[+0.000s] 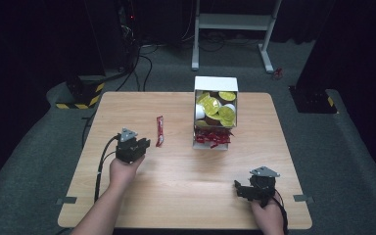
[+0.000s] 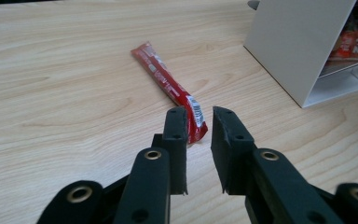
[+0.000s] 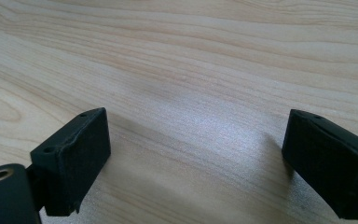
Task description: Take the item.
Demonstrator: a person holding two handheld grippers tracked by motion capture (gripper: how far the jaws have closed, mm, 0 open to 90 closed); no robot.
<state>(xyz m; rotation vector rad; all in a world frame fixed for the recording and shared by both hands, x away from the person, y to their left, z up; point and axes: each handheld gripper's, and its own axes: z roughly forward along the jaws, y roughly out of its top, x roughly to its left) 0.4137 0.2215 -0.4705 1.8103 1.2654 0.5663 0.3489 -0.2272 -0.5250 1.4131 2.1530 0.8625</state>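
Red stick sachet (image 2: pixel 170 85) lies flat on the wooden table (image 1: pixel 176 176), long axis running away from the left gripper (image 2: pixel 199 116); its near end with the barcode sits just ahead of the fingertips, partly tucked behind the left-hand finger (image 2: pixel 176 128) in the left gripper view, whether touching cannot be told. Left gripper jaws stand a narrow gap apart, nothing between them. In the high view the sachet (image 1: pixel 159 130) is just past and slightly right of the left gripper (image 1: pixel 146 143), held by the person's left hand (image 1: pixel 122 171). White box (image 2: pixel 298 42) stands further off to the right of the left fingers, open side showing red packets in its lower part; from the high view the box (image 1: pixel 215 84) holds yellow-lidded cups (image 1: pixel 218 110) above and red sachets (image 1: pixel 214 137) below. Right gripper (image 3: pixel 196 140) hovers low over bare wood, jaws spread wide, nothing between the pads (image 3: pixel 81 154). In the high view the right gripper (image 1: pixel 238 188) sits near the table's near right edge, well apart from the sachet and box, right hand (image 1: pixel 269 215) behind it.
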